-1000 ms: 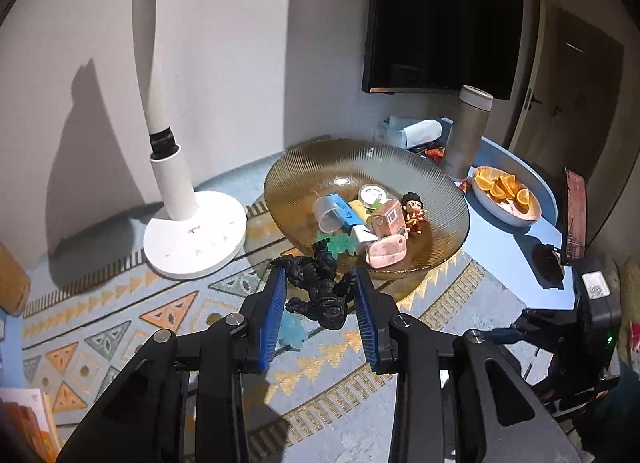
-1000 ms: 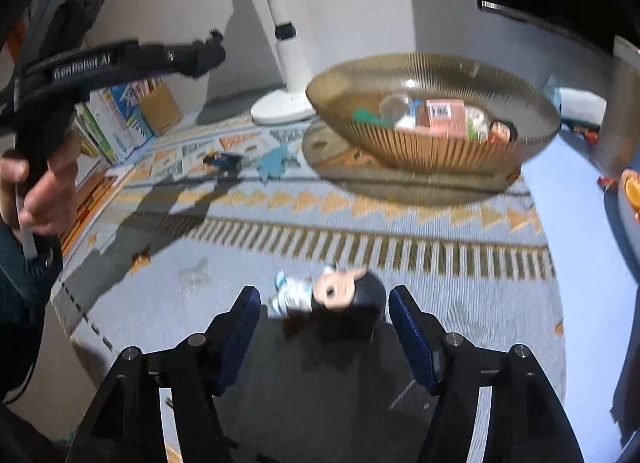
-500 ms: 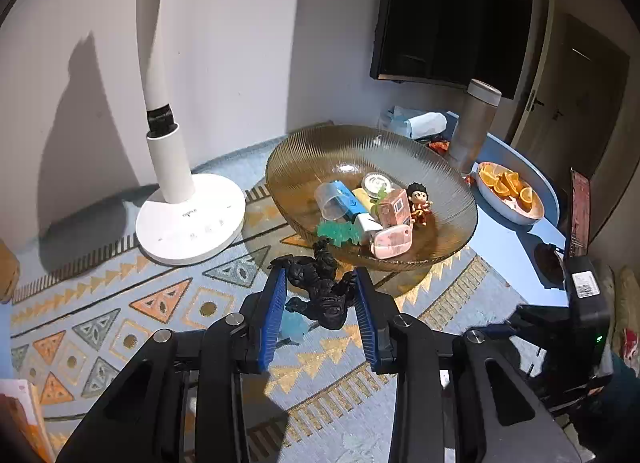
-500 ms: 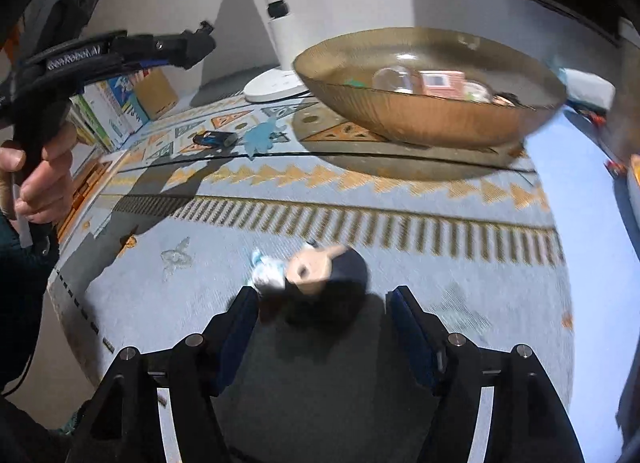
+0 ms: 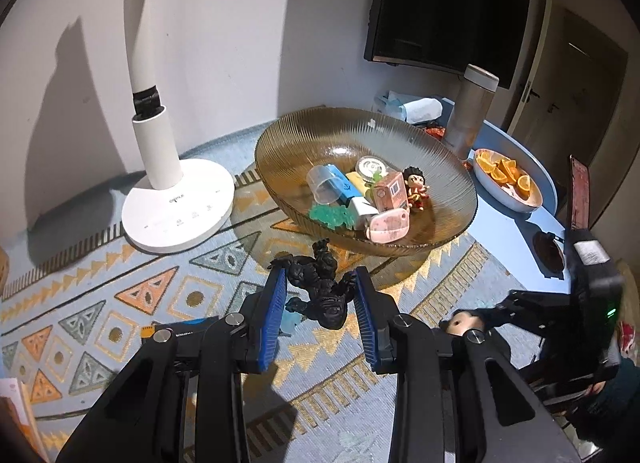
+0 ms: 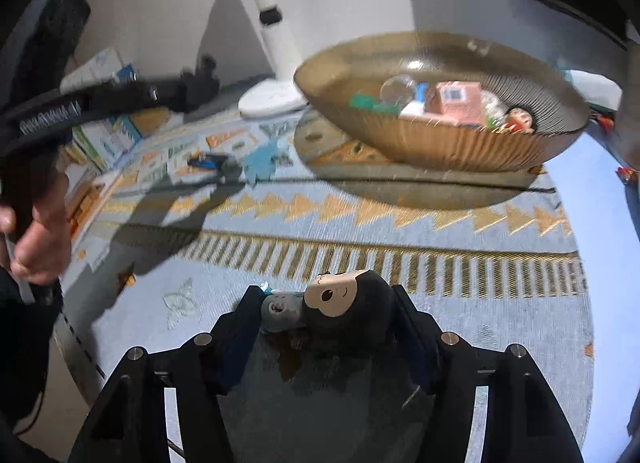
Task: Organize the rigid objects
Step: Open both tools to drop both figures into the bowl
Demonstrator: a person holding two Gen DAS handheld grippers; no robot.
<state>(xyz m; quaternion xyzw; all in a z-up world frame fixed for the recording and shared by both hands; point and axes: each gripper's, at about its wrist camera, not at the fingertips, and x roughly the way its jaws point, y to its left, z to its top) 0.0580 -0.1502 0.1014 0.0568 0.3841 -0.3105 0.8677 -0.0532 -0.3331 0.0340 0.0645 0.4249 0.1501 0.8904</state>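
In the left wrist view my left gripper [image 5: 319,281] is shut on a black creature figure [image 5: 320,297], held above the patterned mat just in front of the ribbed amber glass bowl [image 5: 340,131]. The bowl holds several small items, among them a pink box [image 5: 390,193] and a red-clad figurine [image 5: 416,187]. In the right wrist view my right gripper [image 6: 326,297] is low over the mat and its jaws are closing. A doll [image 6: 344,303] with black hair and a beige face lies between them, and both pads touch it.
A white lamp base [image 5: 178,207] stands left of the bowl. A small blue toy [image 6: 208,163] and a teal flat piece [image 6: 260,161] lie on the mat. A plate of orange slices [image 5: 508,179] and a steel flask [image 5: 472,111] stand at the right. Books [image 6: 104,135] are stacked at the left.
My right gripper has moved forward until the doll lies between its jaws, and the jaws have narrowed onto it. The left gripper still holds the black figure in about the same place.
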